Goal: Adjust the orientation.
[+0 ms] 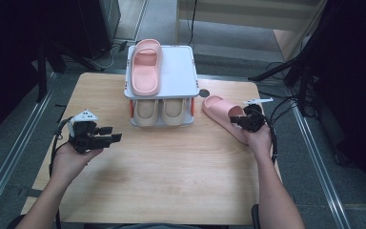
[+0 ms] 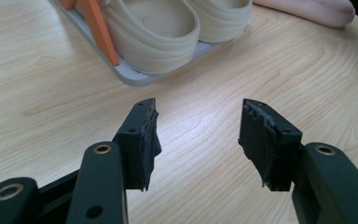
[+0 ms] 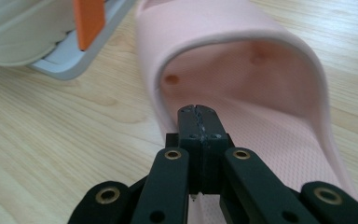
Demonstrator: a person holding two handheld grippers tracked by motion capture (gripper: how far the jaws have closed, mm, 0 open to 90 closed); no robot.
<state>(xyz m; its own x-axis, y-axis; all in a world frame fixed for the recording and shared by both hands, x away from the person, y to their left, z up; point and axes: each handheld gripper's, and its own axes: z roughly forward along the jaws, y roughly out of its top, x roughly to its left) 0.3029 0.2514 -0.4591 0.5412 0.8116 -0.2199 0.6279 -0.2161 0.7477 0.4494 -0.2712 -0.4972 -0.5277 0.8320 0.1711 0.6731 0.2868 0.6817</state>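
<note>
The right gripper (image 3: 199,112) is closed, its tip inside the pink slipper (image 1: 224,114) on the table (image 1: 171,171), right of the rack (image 1: 162,86). The left gripper (image 2: 198,135) is open, empty, far away.

A light wooden table (image 1: 171,176) carries a small two-level shoe rack (image 1: 181,76) at its far middle and one pink slipper (image 1: 219,112) beside it.

Looks like a lab or test room, wooden table (image 1: 171,181) on grey floor, metal rails (image 1: 9,157) running down both sides, dark stands and loose cables (image 1: 286,102) far right, small shoe rack (image 1: 183,71) mid-table
</note>
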